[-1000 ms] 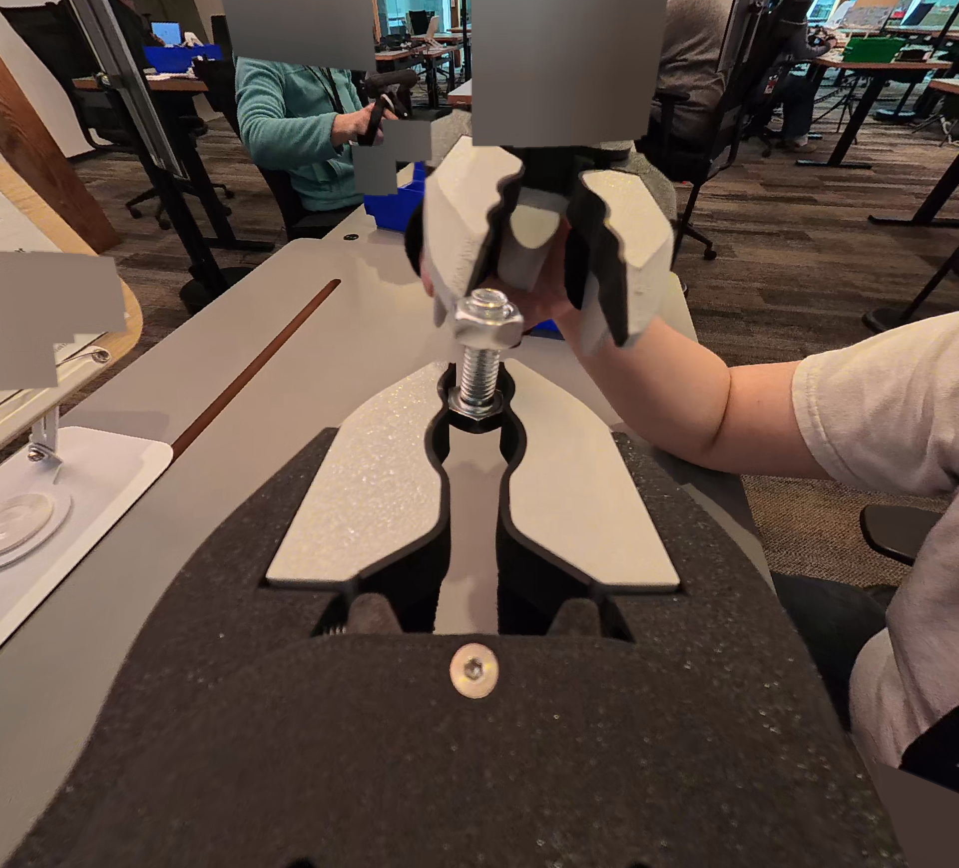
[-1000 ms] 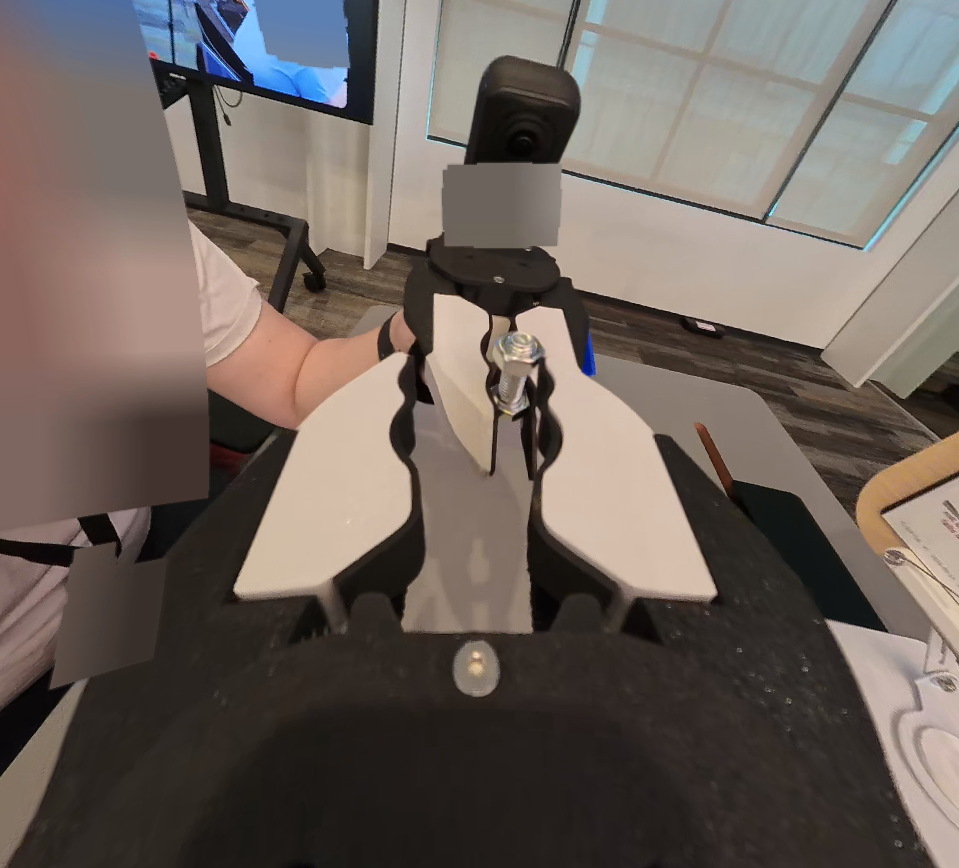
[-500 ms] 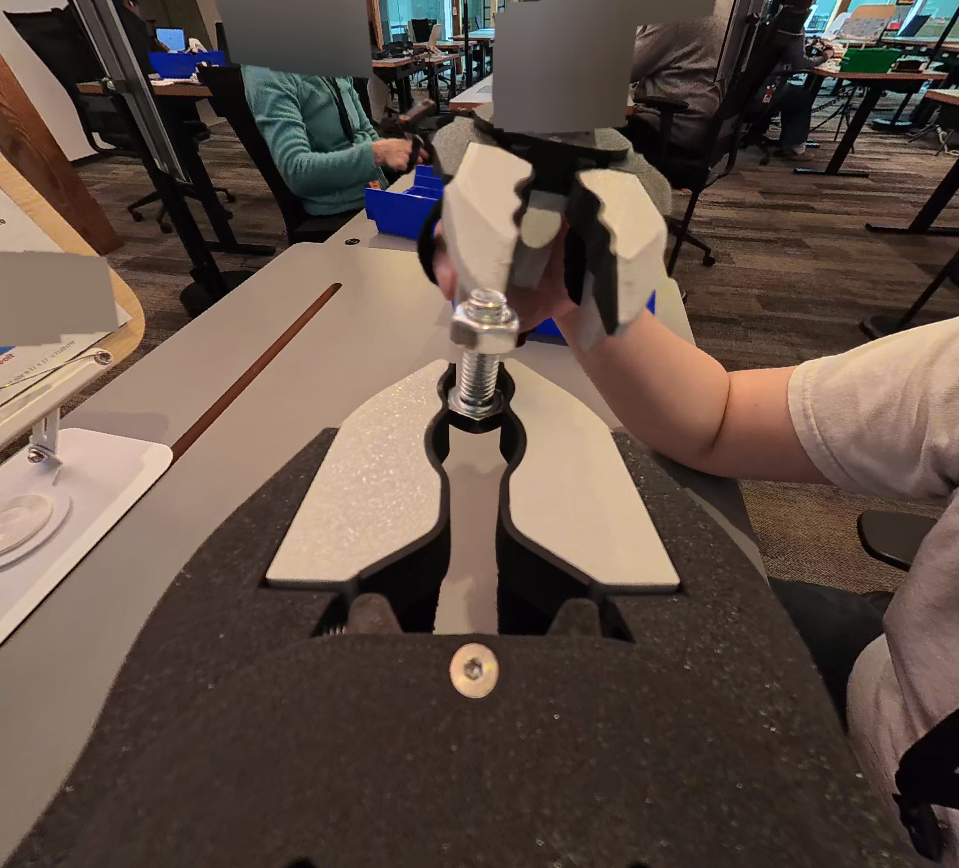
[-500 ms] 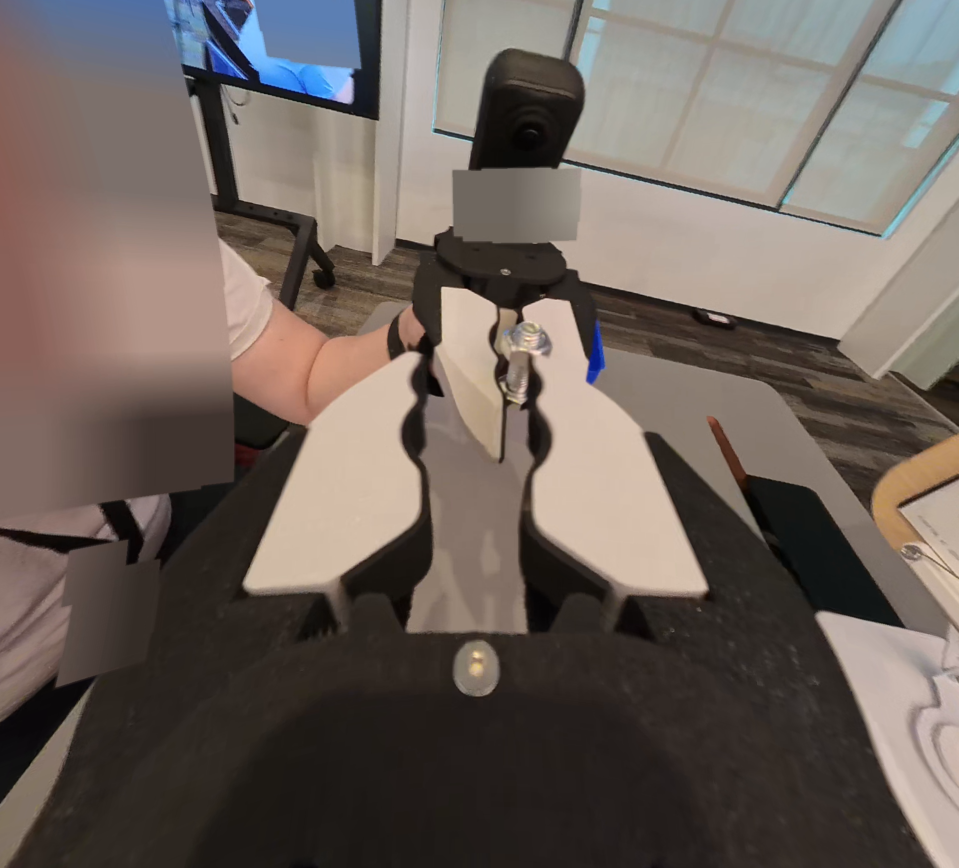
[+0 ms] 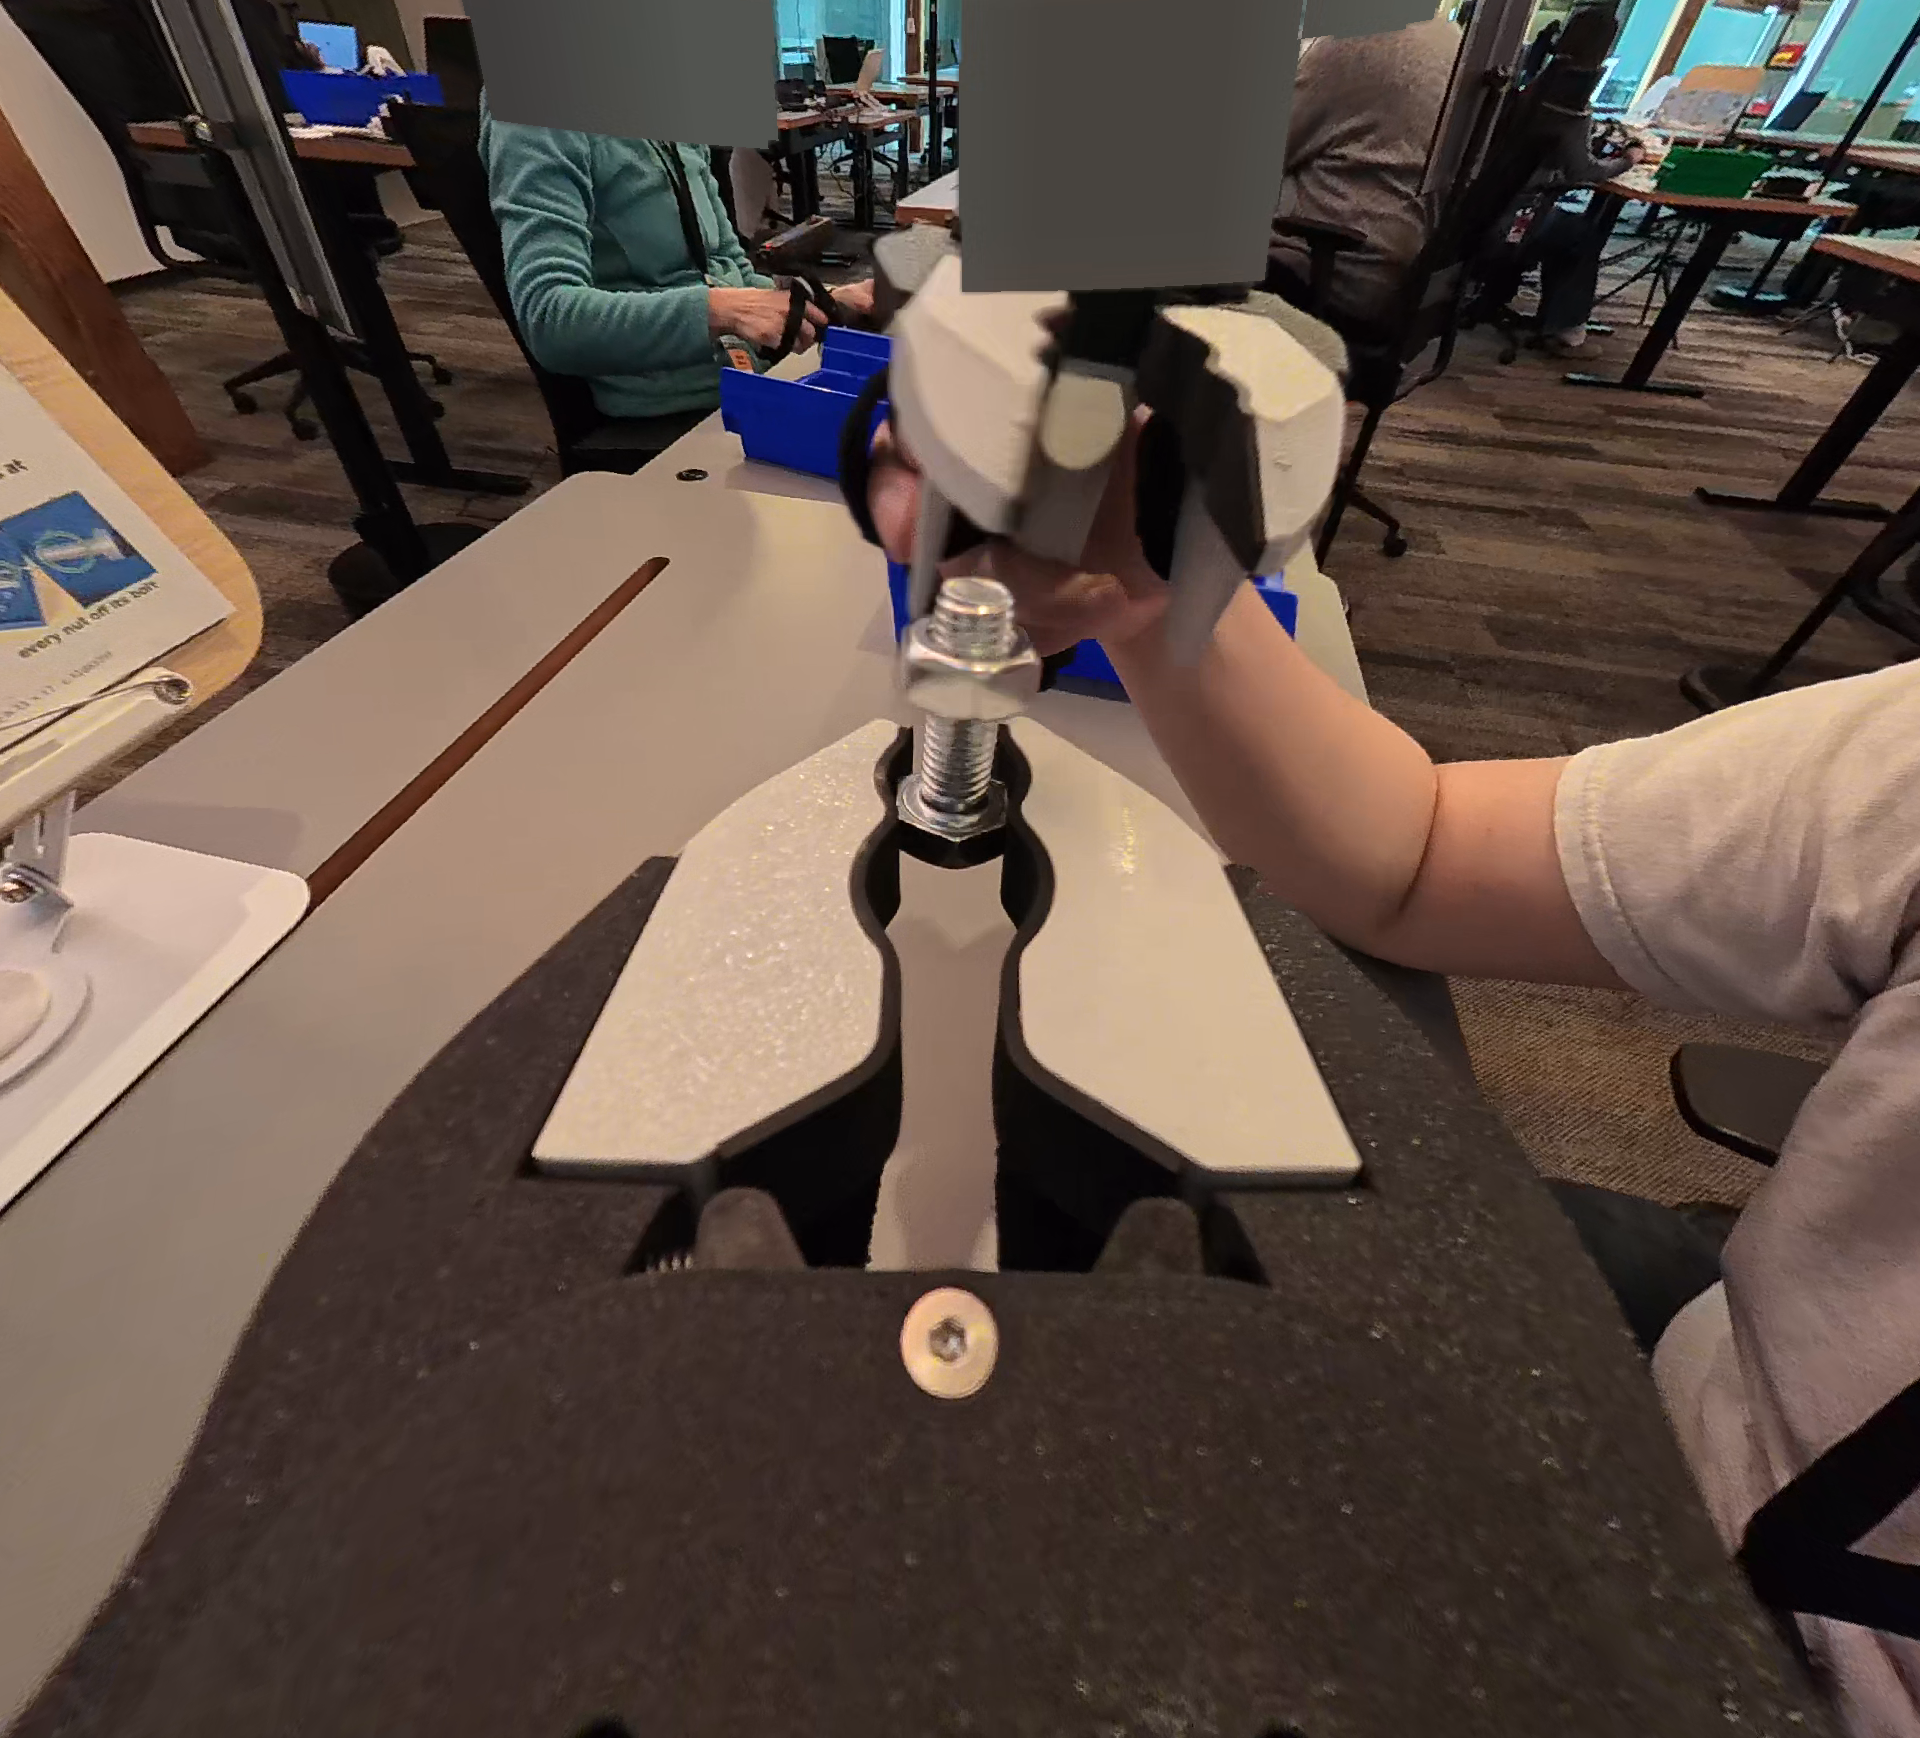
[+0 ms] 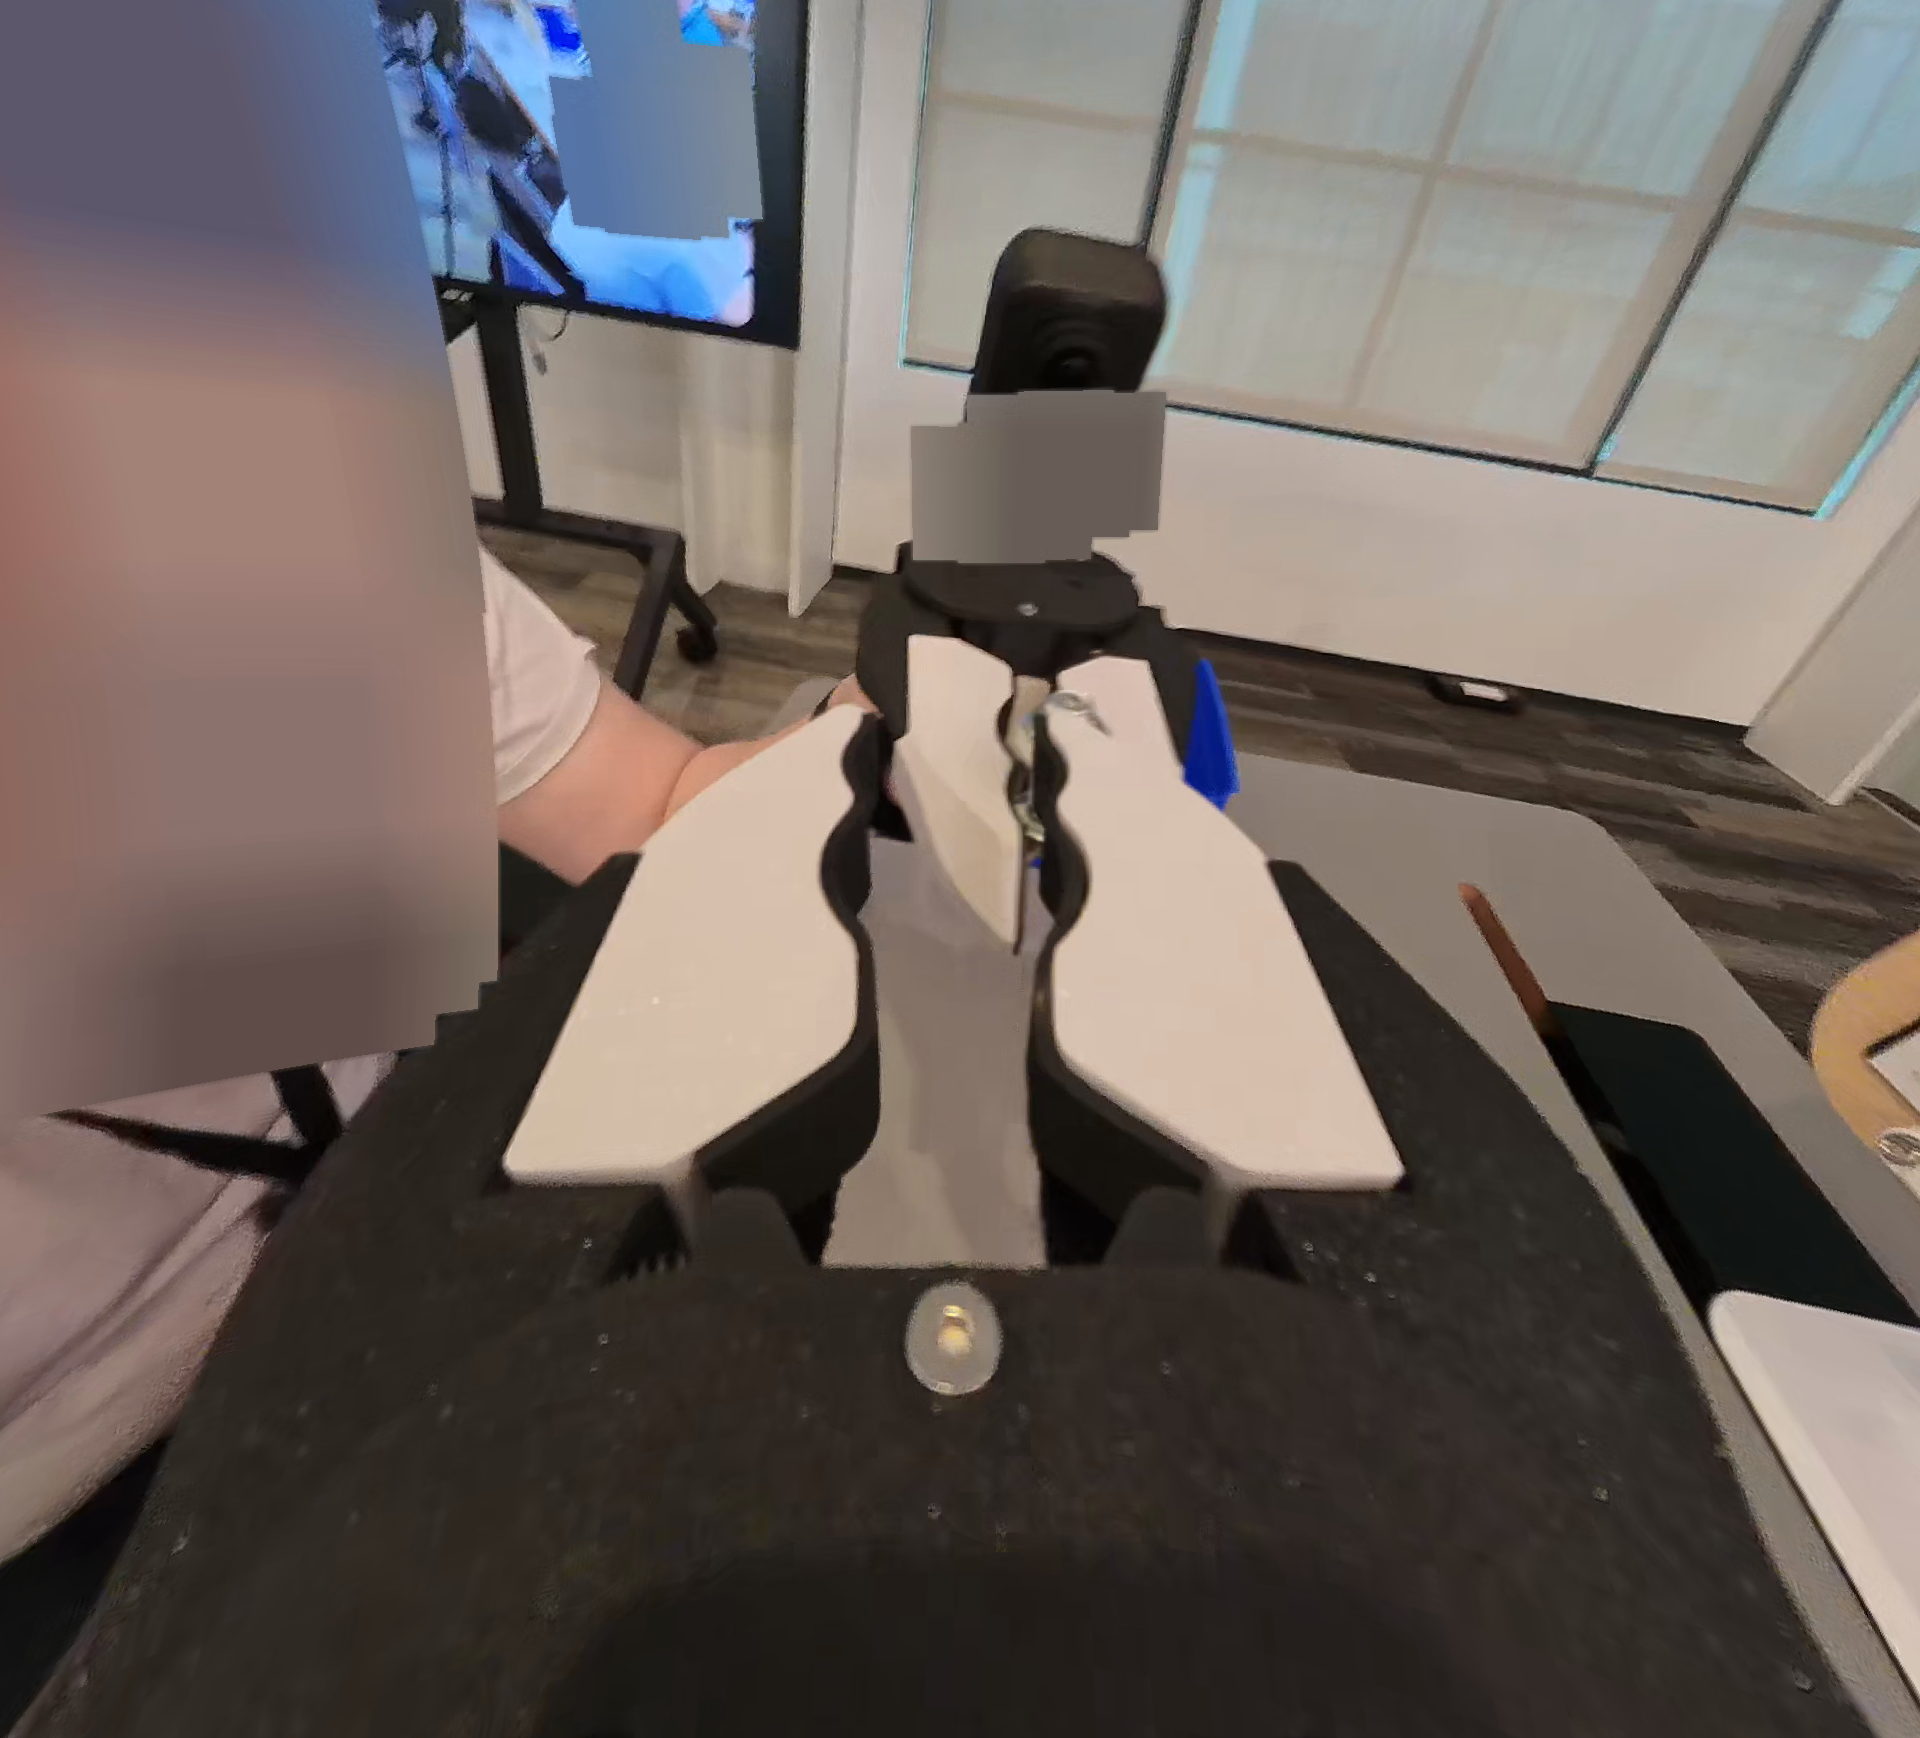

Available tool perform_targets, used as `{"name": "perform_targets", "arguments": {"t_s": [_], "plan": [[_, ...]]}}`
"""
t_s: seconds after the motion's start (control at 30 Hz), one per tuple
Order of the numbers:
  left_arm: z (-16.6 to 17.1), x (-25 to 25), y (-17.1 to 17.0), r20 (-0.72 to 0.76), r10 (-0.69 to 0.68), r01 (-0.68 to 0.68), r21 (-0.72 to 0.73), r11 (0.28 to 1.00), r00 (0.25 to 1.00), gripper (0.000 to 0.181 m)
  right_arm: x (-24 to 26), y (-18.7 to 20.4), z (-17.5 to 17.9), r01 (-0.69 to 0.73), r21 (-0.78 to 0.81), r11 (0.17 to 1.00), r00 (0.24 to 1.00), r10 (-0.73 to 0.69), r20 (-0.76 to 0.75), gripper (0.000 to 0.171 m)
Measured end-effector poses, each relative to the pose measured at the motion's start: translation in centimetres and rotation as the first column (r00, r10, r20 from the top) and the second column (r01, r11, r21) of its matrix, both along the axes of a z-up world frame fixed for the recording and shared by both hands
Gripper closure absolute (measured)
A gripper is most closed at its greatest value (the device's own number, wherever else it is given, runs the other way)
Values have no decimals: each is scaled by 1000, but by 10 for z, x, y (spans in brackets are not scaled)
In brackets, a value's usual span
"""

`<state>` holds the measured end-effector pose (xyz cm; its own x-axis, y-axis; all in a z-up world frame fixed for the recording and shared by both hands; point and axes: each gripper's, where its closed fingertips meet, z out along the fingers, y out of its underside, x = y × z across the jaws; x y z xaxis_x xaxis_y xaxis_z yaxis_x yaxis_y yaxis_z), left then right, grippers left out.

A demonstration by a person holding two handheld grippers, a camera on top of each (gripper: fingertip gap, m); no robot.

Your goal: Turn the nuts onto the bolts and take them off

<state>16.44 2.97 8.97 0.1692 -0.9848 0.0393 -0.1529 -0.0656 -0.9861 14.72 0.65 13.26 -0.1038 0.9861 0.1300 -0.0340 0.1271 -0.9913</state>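
My left gripper (image 5: 951, 810) is shut on the head of a silver bolt (image 5: 951, 753) and holds it upright above the grey table (image 5: 623, 649). A silver hex nut (image 5: 968, 672) sits high on the thread, with a short threaded end showing above it. My right gripper (image 5: 1060, 597) hangs open just above and behind the nut, one finger (image 5: 925, 545) close to the bolt's top. In the blurred right wrist view my right gripper (image 6: 956, 753) is open around the left gripper's fingers (image 6: 956, 795), and the bolt (image 6: 1027, 758) shows only as a sliver.
Blue bins (image 5: 821, 410) stand at the table's far edge. A white stand (image 5: 125, 940) and an instruction card (image 5: 73, 566) are at the left. A black mat (image 6: 1714, 1148) lies to the right. People sit at desks beyond, and a screen (image 6: 582, 67) stands nearby. Tip to tip, the grippers are about 5 cm apart.
More thread shows above the nut than a second ago. The right gripper has shifted and tilted, staying open over the bolt's top. The left gripper still holds the bolt.
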Motion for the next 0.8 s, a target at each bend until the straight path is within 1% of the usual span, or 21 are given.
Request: {"name": "perform_targets", "arguments": {"t_s": [0.07,0.1,0.2,0.3,0.33,0.37,0.4,0.43,0.5,0.57,0.63,0.73,0.8], "plan": [[-1,1,-2,-2,-13,13,-6,1000,1000,167,-4,9,-2,54,8,998,999,-54,-2,127],[-2,3,-3,-8,-17,17,-3,1000,1000,167,-7,10,-5,62,13,998,998,-62,9,123],[-4,5,-4,-19,-18,18,4,1000,1000,167,-14,4,-10,31,24,999,999,-32,34,121],[-4,2,0,-16,2,-2,8,1000,1000,167,-13,1,-13,34,49,998,997,-37,69,118],[-3,0,2,-16,9,-9,9,1000,1000,167,-10,0,-14,30,52,998,996,-35,84,121],[-1,-2,5,-11,30,-30,12,999,999,167,-5,-7,-14,-15,49,999,995,10,96,137],[0,-3,6,-4,34,-34,10,999,999,167,0,-15,-10,-71,37,997,994,67,84,158],[1,-4,5,2,18,-18,-2,1000,1000,167,3,-16,-4,-74,25,997,996,72,49,156],[2,-3,3,12,7,-7,-13,1000,1000,167,4,-7,1,-15,22,1000,1000,15,15,149],[-1,0,0,-3,-3,3,-2,1000,1000,167,0,3,-3,35,26,999,999,-36,27,138],[-2,3,-3,-10,-15,15,1,1000,1000,167,-7,8,-8,53,17,998,998,-54,38,128],[-4,5,-4,-17,-21,21,1,1000,1000,167,-15,7,-16,42,17,999,996,-43,76,123],[-4,4,-2,-14,-15,15,1,1000,1000,167,-16,3,-18,26,35,999,996,-29,87,124]]}}
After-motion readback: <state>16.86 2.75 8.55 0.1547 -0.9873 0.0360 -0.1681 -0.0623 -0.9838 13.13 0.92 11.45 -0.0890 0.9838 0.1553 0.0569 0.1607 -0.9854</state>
